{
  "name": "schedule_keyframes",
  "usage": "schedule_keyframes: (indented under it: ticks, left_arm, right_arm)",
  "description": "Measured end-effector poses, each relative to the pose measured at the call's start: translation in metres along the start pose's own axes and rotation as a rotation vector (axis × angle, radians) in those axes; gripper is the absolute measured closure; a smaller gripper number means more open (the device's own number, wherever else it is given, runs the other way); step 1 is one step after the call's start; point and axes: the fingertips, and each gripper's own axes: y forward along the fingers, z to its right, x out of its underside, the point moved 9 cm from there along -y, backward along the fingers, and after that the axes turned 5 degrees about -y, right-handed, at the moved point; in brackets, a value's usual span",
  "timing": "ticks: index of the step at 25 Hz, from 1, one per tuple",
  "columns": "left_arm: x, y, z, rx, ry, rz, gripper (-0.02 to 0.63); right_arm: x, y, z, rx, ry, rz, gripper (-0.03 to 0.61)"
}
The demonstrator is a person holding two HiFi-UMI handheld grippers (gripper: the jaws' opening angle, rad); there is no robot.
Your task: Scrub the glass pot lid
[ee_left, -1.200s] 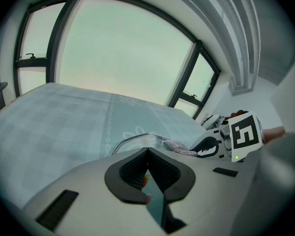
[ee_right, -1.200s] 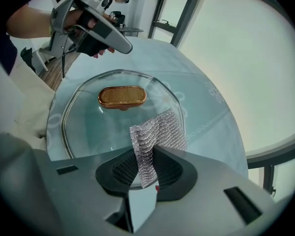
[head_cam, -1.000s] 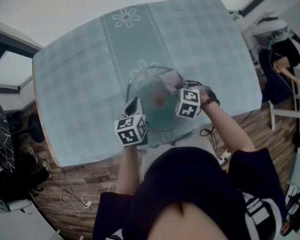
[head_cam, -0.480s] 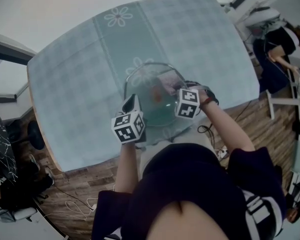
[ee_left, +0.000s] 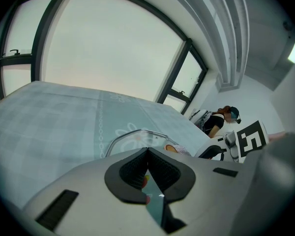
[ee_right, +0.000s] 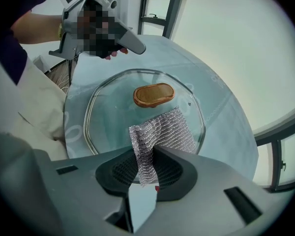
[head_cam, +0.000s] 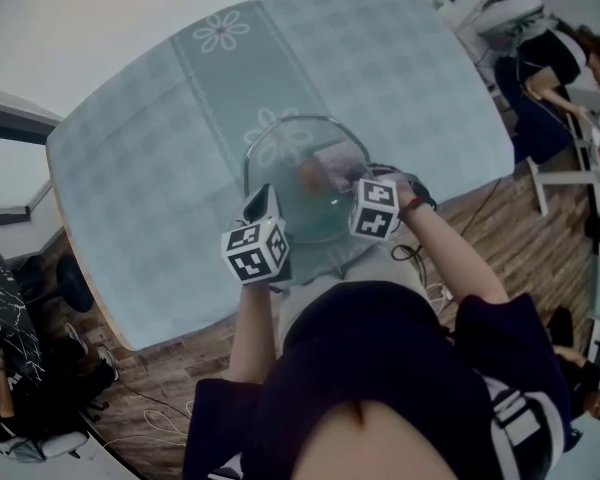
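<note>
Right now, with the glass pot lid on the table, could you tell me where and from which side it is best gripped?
Probably the brown oval knob at the middle of the glass pot lid, taken from straight above with the jaws across its short width. It stands raised off the glass, whereas the rim is thin and sits low on the table.

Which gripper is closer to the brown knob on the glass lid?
Right. The right gripper holds a mesh cloth on the glass just beside the knob. The left gripper sits by the lid's rim, farther off.
</note>
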Motion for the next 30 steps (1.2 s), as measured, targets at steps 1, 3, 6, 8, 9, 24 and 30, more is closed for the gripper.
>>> schedule_keyframes:
  ticks: [1, 3, 6, 8, 9, 24, 30]
  left_arm:
    - [0.001, -0.001, 0.0, 0.003, 0.002, -0.002, 0.612]
    - [0.003, -0.001, -0.001, 0.01, 0.004, -0.006, 0.612]
    - [0.005, -0.004, -0.002, 0.02, 0.008, -0.012, 0.612]
    - [0.007, -0.005, -0.003, 0.029, 0.012, -0.016, 0.612]
    - [0.008, -0.006, -0.003, 0.033, 0.014, -0.019, 0.612]
    - [0.021, -0.025, -0.008, 0.057, 0.039, -0.037, 0.612]
    - [0.027, -0.033, -0.01, 0.055, 0.04, -0.04, 0.612]
  right_arm:
    - [0.0, 0.0, -0.003, -0.001, 0.004, -0.001, 0.499]
    - [-0.001, -0.001, -0.008, -0.003, 0.016, -0.002, 0.499]
    - [-0.001, -0.002, -0.017, -0.008, 0.037, -0.006, 0.499]
    - [-0.001, -0.002, -0.023, -0.013, 0.051, -0.009, 0.499]
    - [-0.002, -0.002, -0.026, -0.015, 0.058, -0.011, 0.499]
    - [-0.007, -0.006, -0.067, -0.058, 0.112, -0.016, 0.499]
    - [-0.009, -0.006, -0.086, -0.094, 0.15, 0.01, 0.499]
